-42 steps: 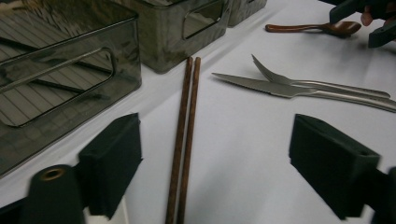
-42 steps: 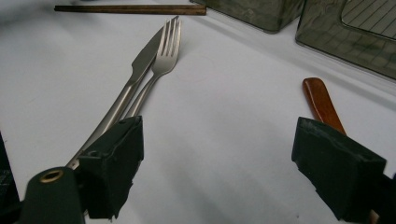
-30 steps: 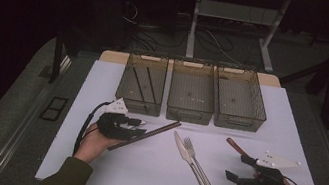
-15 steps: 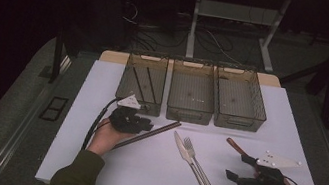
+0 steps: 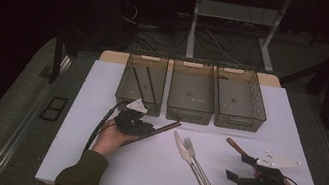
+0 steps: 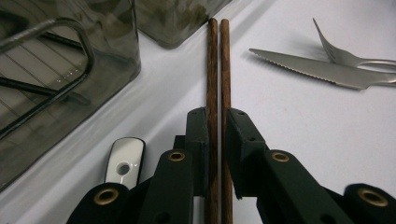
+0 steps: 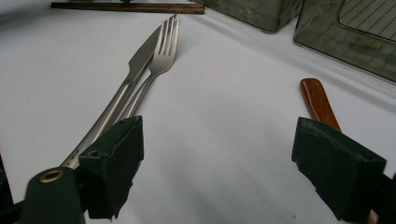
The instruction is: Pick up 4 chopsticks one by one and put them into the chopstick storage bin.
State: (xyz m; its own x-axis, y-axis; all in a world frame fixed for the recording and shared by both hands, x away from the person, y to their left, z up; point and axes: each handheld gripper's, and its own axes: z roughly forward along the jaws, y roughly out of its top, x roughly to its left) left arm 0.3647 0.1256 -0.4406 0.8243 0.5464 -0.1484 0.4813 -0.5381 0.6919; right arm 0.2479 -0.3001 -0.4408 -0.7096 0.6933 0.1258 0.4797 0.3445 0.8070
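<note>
Left gripper (image 6: 215, 135) had just been closing; jaws clamped on the brown chopstick pair (image 6: 218, 70), lying on the bench (image 5: 101, 97) before the left bin (image 5: 142, 82). Right gripper (image 7: 217, 163) jaws apart, empty. Knife (image 5: 191, 164), fork (image 5: 200, 167) unsorted.

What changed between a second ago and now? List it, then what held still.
The left gripper slid up along the table toward the left bin, and its jaws have just been closing on the pair of brown chopsticks, which now sit pinched between them. The right gripper kept its place, jaws open. The knife, fork and wooden-handled utensil lie where they were.
</note>
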